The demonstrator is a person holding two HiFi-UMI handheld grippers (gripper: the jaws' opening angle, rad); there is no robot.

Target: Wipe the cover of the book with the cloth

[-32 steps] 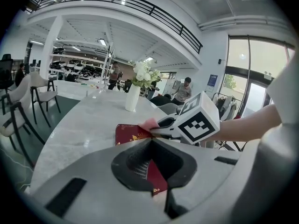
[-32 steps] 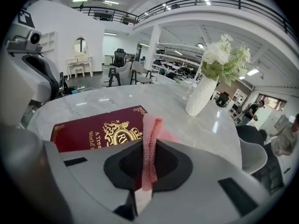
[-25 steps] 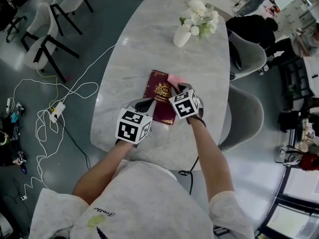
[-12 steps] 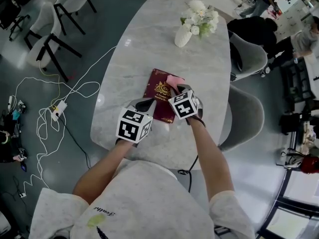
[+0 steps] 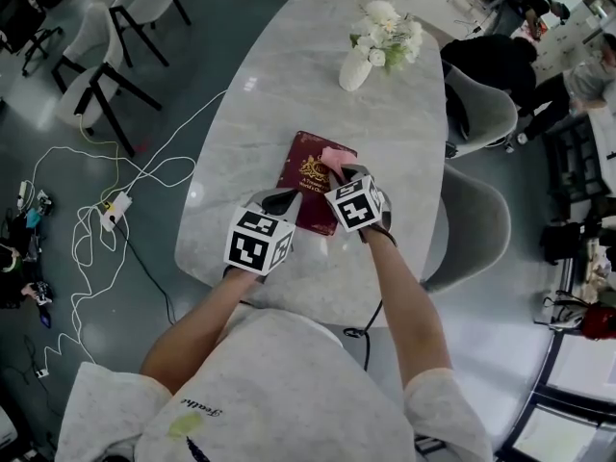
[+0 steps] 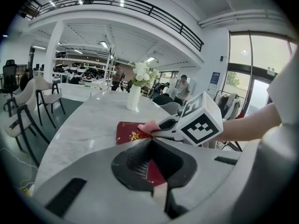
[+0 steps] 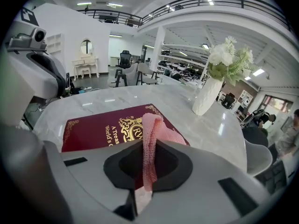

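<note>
A dark red book [image 5: 310, 183] with gold print lies flat on the marble table [image 5: 289, 75]; it also shows in the right gripper view [image 7: 103, 125] and the left gripper view [image 6: 128, 130]. My right gripper [image 5: 344, 172] is shut on a pink mesh cloth [image 5: 337, 156], which drapes onto the cover's right part [image 7: 152, 127]. My left gripper [image 5: 286, 198] is shut, its tips [image 6: 150, 143] down over the book's near left edge. Whether they pinch the book cannot be told.
A white vase of pale flowers [image 5: 373, 48] stands further along the table. Grey chairs [image 5: 478, 114] sit close on the right side. White cables and a power strip [image 5: 111, 210] lie on the floor to the left. People sit at the far right.
</note>
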